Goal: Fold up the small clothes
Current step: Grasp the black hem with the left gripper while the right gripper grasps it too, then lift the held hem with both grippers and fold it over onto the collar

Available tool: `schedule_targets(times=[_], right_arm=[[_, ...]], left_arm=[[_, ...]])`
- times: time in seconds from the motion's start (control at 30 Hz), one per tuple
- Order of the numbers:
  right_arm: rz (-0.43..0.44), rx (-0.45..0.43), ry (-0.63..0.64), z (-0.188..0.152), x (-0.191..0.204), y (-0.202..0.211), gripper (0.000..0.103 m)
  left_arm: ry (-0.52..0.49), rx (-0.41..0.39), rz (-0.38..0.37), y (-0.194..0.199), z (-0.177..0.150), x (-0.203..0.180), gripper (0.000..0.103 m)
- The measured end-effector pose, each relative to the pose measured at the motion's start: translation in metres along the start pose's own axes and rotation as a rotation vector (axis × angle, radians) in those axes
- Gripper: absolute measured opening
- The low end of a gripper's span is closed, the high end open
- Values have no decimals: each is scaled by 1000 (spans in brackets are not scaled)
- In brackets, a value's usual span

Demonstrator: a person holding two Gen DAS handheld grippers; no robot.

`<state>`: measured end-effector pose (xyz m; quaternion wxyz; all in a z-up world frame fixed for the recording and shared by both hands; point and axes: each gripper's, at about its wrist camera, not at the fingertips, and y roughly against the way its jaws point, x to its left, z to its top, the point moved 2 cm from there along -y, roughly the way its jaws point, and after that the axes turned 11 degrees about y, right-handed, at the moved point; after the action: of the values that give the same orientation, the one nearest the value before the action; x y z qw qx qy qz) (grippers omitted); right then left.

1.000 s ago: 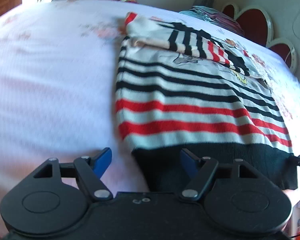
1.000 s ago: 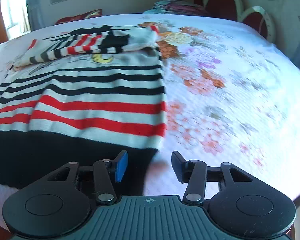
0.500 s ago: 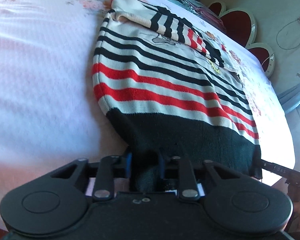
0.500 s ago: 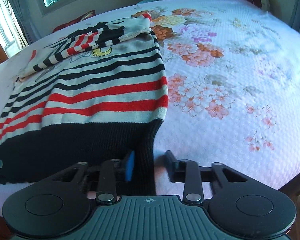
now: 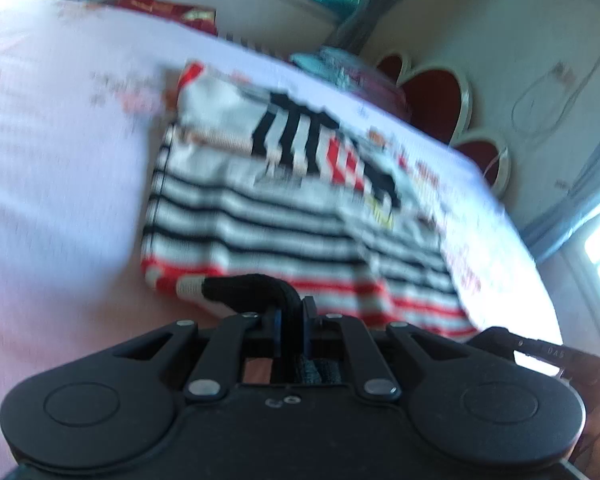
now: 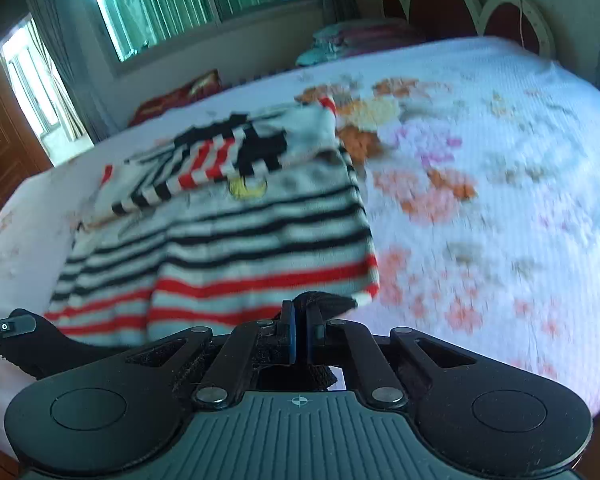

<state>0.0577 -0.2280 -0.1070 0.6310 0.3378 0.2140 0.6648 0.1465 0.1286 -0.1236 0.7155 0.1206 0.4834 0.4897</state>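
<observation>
The left gripper [image 5: 291, 322] has just been closing and now pinches the black hem of the sweater [image 5: 284, 208] at its left corner, the cloth bunched between the pressed-together fingers. The right gripper [image 6: 300, 330] has likewise just been closing and nips the hem's right corner, black knit squeezed between its blue pads.

The sweater [image 6: 236, 248] lies beyond both sets of fingers on the bed [image 6: 480, 152], body flat, hem lifted off the sheet. Its sleeves [image 6: 204, 160] are already folded across the chest at the far end, so the side folds look done. What seems left is carrying the hem forward over the body, then perhaps another halving.

Left of the left fingers the sheet is bare; right of the right fingers it runs wide and flowered. A pile of clothes [image 6: 348, 40] sits well beyond, near the headboard [image 6: 460, 4], clear of the fold's path.
</observation>
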Motion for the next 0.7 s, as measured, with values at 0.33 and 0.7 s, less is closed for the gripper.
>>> schedule_targets(times=[0.33,0.7], right_arm=[[23,-135,8,101,-13,-47,4],[57,-134,-56,202,-45,-157,4]], left_arm=[[3,-131,-41,-37,83,-30,8],[71,-176,31,-122,181,-36,8]])
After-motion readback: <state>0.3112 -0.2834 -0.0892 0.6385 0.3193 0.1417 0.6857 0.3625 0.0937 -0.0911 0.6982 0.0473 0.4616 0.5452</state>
